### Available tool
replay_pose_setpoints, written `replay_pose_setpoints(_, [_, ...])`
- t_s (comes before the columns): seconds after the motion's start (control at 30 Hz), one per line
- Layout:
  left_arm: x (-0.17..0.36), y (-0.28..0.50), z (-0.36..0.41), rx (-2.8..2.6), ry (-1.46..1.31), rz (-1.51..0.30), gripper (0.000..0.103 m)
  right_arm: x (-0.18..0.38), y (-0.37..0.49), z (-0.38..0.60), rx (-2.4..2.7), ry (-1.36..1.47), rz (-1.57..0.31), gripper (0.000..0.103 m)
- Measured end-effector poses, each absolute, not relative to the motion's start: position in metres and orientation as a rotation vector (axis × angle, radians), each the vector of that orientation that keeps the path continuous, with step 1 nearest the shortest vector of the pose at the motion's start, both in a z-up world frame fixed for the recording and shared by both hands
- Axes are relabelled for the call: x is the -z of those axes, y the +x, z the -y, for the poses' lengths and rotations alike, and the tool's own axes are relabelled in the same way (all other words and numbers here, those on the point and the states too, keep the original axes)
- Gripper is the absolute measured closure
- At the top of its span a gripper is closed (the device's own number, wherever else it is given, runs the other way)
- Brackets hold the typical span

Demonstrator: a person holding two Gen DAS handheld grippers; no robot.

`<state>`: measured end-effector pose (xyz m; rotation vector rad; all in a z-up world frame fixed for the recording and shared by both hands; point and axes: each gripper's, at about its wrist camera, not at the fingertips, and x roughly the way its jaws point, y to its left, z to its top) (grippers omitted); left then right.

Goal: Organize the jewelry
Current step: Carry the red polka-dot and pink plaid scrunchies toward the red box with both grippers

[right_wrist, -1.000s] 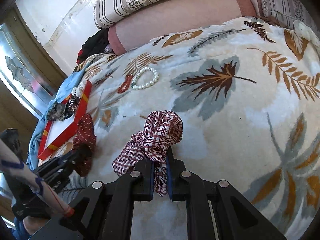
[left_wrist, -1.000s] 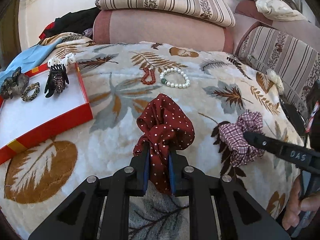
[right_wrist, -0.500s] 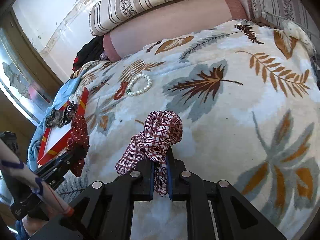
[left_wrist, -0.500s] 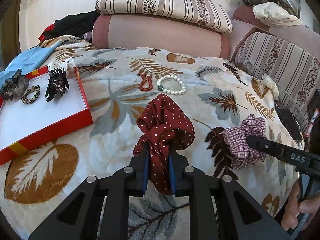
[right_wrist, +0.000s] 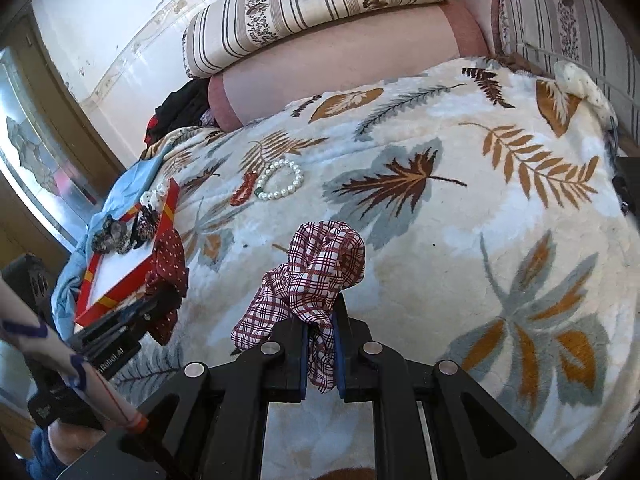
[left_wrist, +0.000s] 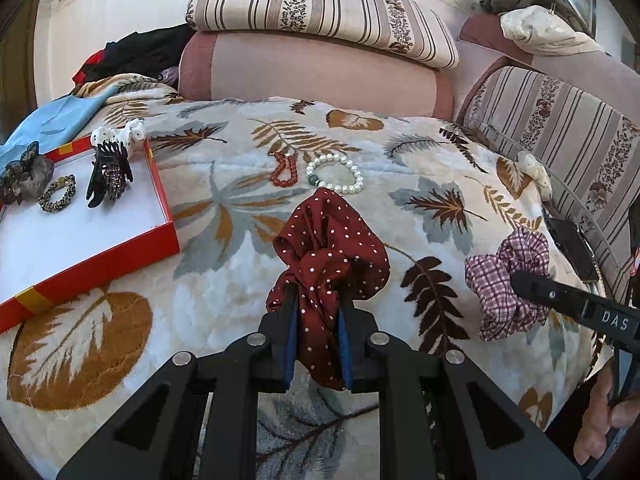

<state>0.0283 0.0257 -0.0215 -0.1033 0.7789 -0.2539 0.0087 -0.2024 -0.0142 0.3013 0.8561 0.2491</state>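
My left gripper [left_wrist: 318, 312] is shut on a dark red polka-dot scrunchie [left_wrist: 332, 244], held above the leaf-print blanket. My right gripper [right_wrist: 320, 332] is shut on a red-and-white plaid scrunchie [right_wrist: 320, 268]; it also shows at the right of the left wrist view [left_wrist: 508, 276]. A red box with a white floor [left_wrist: 60, 232] lies at the left and holds a black claw clip [left_wrist: 108, 176], a beaded band [left_wrist: 58, 194] and a dark clip [left_wrist: 24, 174]. A pearl bracelet [left_wrist: 334, 176] and a red bead bracelet [left_wrist: 284, 170] lie on the blanket beyond the scrunchies.
A white hair piece [left_wrist: 120, 134] rests on the box's far rim. Striped and pink cushions [left_wrist: 316, 40] line the back. A striped sofa arm [left_wrist: 560, 132] runs along the right. Blue cloth [left_wrist: 52, 120] lies behind the box. A dark phone [left_wrist: 572, 248] lies at the right edge.
Both grippers have risen slightly and drawn back with their scrunchies. The box and the bracelets have not moved.
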Motion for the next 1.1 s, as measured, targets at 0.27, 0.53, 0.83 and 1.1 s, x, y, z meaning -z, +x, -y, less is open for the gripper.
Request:
replay_pose_setpoints(0.27, [0.013, 0.022, -0.030, 0.259, -0.105, -0.750, 0.086, 0.011, 0.007, 0.196, -0.248, 0.285, -0.861, 0.091])
replay_pose_setpoints(0.53, [0.009, 0.019, -0.037, 0.248, -0.118, -0.745, 0.085, 0.013, 0.009, 0.188, -0.265, 0.277, -0.865, 0.091])
replay_pose_setpoints(0.83, [0.008, 0.020, -0.040, 0.237, -0.122, -0.742, 0.085, 0.014, 0.012, 0.181, -0.292, 0.277, -0.864, 0.091])
replay_pose_setpoints(1.1, [0.006, 0.018, -0.045, 0.223, -0.120, -0.732, 0.085, 0.018, 0.018, 0.184, -0.298, 0.313, -0.866, 0.090])
